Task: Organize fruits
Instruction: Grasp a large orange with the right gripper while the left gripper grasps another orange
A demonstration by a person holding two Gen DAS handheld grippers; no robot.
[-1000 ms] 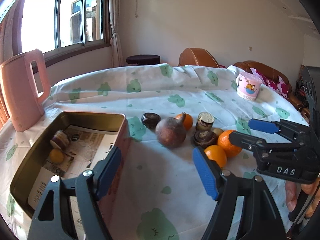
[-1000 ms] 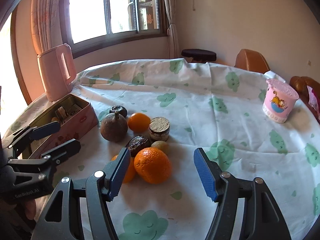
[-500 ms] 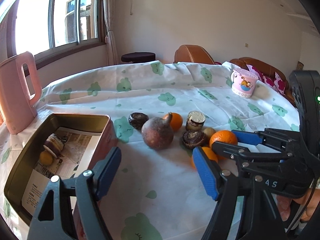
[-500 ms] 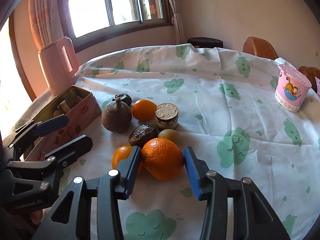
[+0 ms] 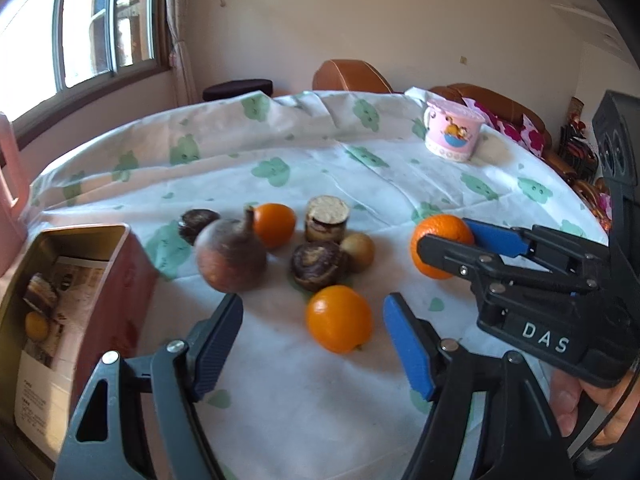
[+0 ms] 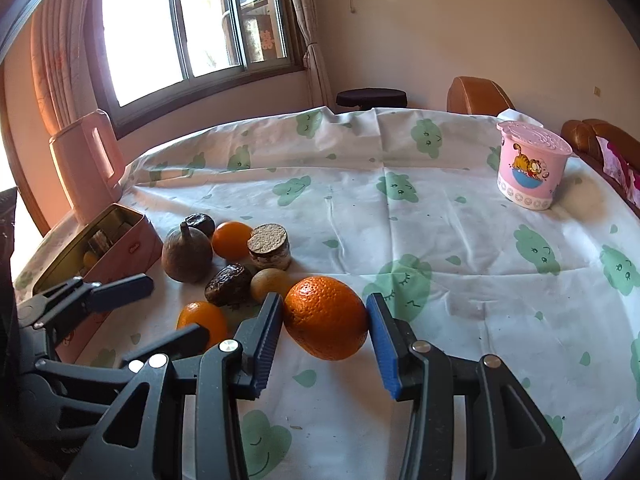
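Right wrist view: right gripper (image 6: 325, 334) clamped on a large orange (image 6: 326, 317), both pads against its sides, fruit at the near edge of the cluster on the cloud-print tablecloth (image 6: 460, 248). Left wrist view: left gripper (image 5: 312, 340) closing, jaws apart around a smaller orange (image 5: 339, 318), pads not touching it. Just beyond: a brown round fruit (image 5: 231, 255), somewhat blurred, another orange (image 5: 275, 225), a dark dried fruit (image 5: 318, 265), a cork-topped jar (image 5: 327, 219). At far left an open tin box (image 5: 76, 240), apparently holding a small orange piece. Pink cup (image 6: 530, 170) well apart at the far right.
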